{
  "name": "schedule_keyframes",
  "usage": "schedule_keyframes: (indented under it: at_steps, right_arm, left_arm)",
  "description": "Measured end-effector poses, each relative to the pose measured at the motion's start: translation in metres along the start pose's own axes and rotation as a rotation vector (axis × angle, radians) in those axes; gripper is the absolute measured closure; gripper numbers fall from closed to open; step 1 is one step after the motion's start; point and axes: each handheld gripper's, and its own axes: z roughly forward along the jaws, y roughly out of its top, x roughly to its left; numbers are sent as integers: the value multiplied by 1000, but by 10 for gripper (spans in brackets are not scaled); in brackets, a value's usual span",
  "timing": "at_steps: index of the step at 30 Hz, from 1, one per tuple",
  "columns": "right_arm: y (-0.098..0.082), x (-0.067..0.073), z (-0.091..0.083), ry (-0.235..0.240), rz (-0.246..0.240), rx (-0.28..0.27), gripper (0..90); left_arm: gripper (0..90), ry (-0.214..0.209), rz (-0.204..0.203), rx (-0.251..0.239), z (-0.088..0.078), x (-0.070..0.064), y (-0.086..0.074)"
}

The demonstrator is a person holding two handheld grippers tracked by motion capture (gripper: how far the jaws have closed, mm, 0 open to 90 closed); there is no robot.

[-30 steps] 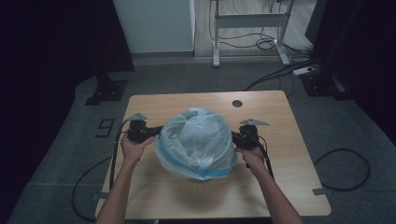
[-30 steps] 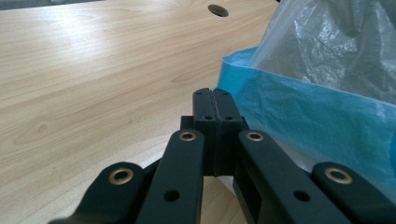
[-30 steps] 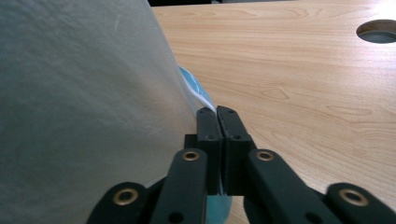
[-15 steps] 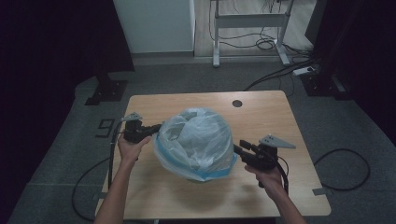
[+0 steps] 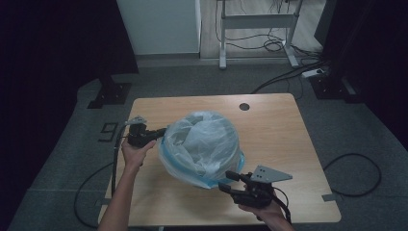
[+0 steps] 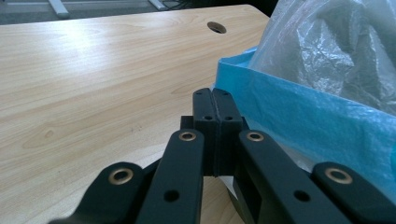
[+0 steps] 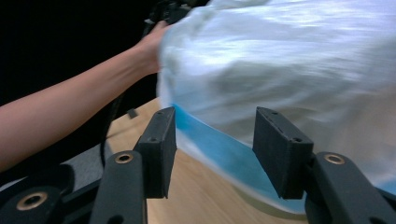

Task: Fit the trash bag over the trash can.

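I work in a lab-like recording room: my wooden table [image 5: 288, 144] stands on grey carpet [image 5: 192, 82], dark curtains [image 5: 48, 57] hang at both sides, and cables [image 5: 279, 45] trail under a metal desk frame [image 5: 255, 21] behind.

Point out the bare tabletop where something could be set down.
Free: the far strip of the table around the cable hole, and the right side beyond the plastic bag. Crowded: the left edge at the left gripper and the near edge at the right gripper.

Each black tool [image 5: 231, 182] has brass-ringed pivots, a trailing black cable and a grey three-cornered top plate [image 5: 267, 174]; forearms bare.
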Motion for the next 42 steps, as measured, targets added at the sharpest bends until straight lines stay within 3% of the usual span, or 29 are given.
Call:
schedule_keyframes:
  at_steps: [5, 9, 11, 14, 17, 25, 27, 29, 30, 32, 35, 38, 42]
  right_arm:
    - [7, 11, 12, 28, -47, 13, 470]
    - [8, 17, 26, 23, -81, 66, 501]
    - [3, 18, 34, 21, -93, 92, 577]
    - [-9, 20, 44, 18, -126, 127, 790]
    - [-22, 20, 57, 3, -148, 177, 856]
    - [-52, 2, 85, -34, -96, 255, 886]
    - [-58, -4, 86, -42, -71, 261, 885]
    - [-59, -7, 84, -38, -52, 249, 854]
    - [-58, -6, 82, -31, -41, 236, 805]
    - [-55, -2, 76, -18, -36, 198, 728]
    - [-48, 2, 63, -2, -20, 127, 583]
    - [-42, 3, 48, 9, 3, 72, 518]
    - [-37, -3, 28, -13, 22, 18, 439]
  left_arm:
    - [899, 2, 0, -1, -1, 0, 0]
    - [899, 1, -3, -2, -1, 1, 0]
    - [899, 1, -2, -1, -1, 1, 0]
    - [899, 3, -4, -2, -2, 2, -1]
    - [899, 2, -5, 2, -2, 4, -4]
    - [898, -1, -22, 23, -1, 11, -11]
    - [875, -12, -5, 31, -1, 11, -11]
    - [784, 35, 26, 17, -4, 7, -9]
    - [691, 48, 28, 0, -8, 6, -8]
    - [491, 56, 22, -30, -17, 6, -5]
    - [316, 69, 41, -59, -34, 7, -1]
    - [276, 46, 57, -85, -50, 7, 1]
    - [261, 15, 112, -89, -60, -5, 4]
